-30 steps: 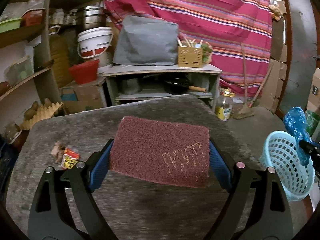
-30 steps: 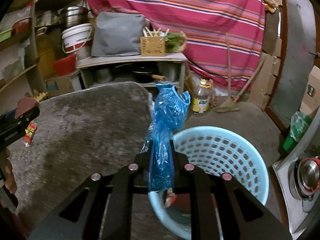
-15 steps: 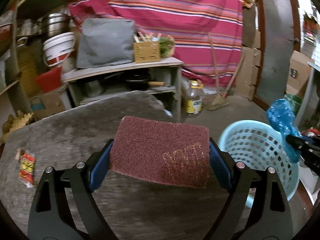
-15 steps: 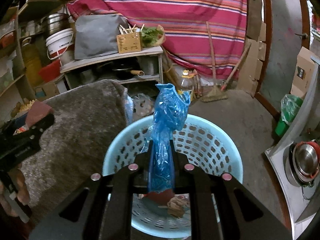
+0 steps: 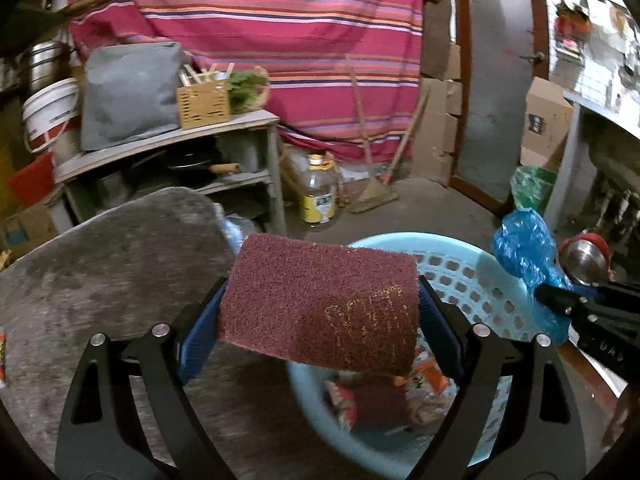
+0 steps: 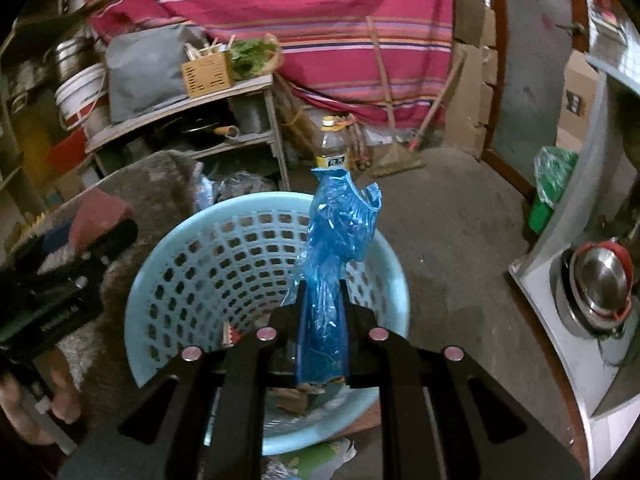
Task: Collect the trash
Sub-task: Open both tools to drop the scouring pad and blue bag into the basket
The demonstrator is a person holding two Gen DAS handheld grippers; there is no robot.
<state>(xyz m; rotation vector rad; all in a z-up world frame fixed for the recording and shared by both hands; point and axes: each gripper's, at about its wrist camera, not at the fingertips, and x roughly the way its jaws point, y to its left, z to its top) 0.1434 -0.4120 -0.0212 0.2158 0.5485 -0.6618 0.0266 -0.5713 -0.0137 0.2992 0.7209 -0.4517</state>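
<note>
A: What does the left gripper (image 5: 320, 308) hold?

B: Its jaws stand wide and press on both ends of a dark red scouring pad (image 5: 320, 300); the pad is over the near rim of the light blue basket (image 5: 472, 276), beside the grey table (image 5: 108, 264).

A: And the right gripper (image 6: 322, 312)?

B: Its jaws are narrow and pinch a crumpled blue plastic bag (image 6: 336, 236); the bag stands up above the basket; some wrappers (image 5: 424, 392) lie already on the basket bottom.

Coarse matt scouring pad (image 5: 320, 300), crinkly glossy plastic bag (image 6: 340, 236), smooth perforated plastic basket (image 6: 192, 256).
</note>
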